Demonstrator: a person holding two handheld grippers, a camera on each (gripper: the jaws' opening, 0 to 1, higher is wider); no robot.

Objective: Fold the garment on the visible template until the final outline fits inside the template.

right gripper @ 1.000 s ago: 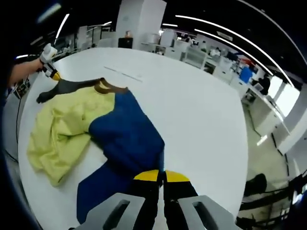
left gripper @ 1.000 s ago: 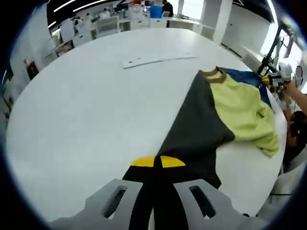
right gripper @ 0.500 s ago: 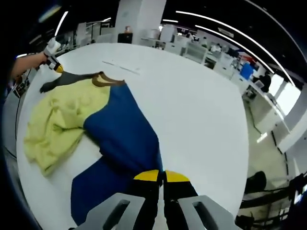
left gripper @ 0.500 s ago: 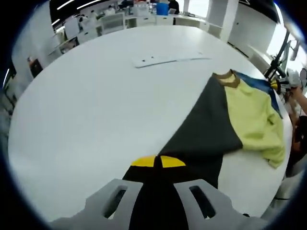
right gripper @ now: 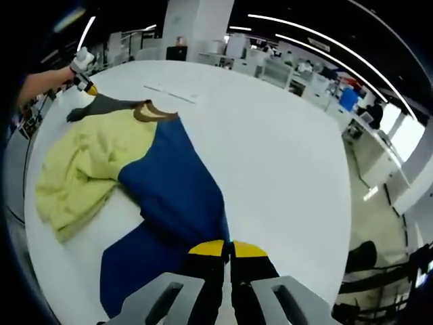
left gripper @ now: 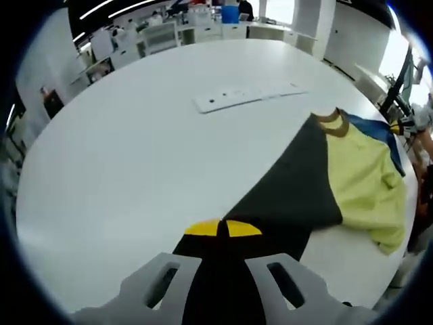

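Observation:
A garment lies on the white round table (left gripper: 122,156): yellow body (left gripper: 362,183), brown collar (left gripper: 331,122), one dark grey sleeve (left gripper: 284,196), one blue sleeve (left gripper: 372,128). My left gripper (left gripper: 223,229) is shut on the end of the dark grey sleeve, which runs from its jaws to the collar. My right gripper (right gripper: 228,249) is shut on the blue sleeve (right gripper: 176,183), and the yellow body (right gripper: 88,169) lies crumpled to that sleeve's left. In the right gripper view the left gripper (right gripper: 84,71) sits at the far left, in a hand. In the left gripper view the right gripper (left gripper: 406,123) is at the right edge.
A long white strip (left gripper: 247,95) lies flat on the table beyond the collar, also seen as a thin strip (right gripper: 172,95) in the right gripper view. The table edge (right gripper: 342,223) curves close to the right gripper. Office desks stand far behind.
Both grippers keep their hold. The two sleeves have been drawn a little further apart and straighter, and the yellow body has shifted slightly on the table.

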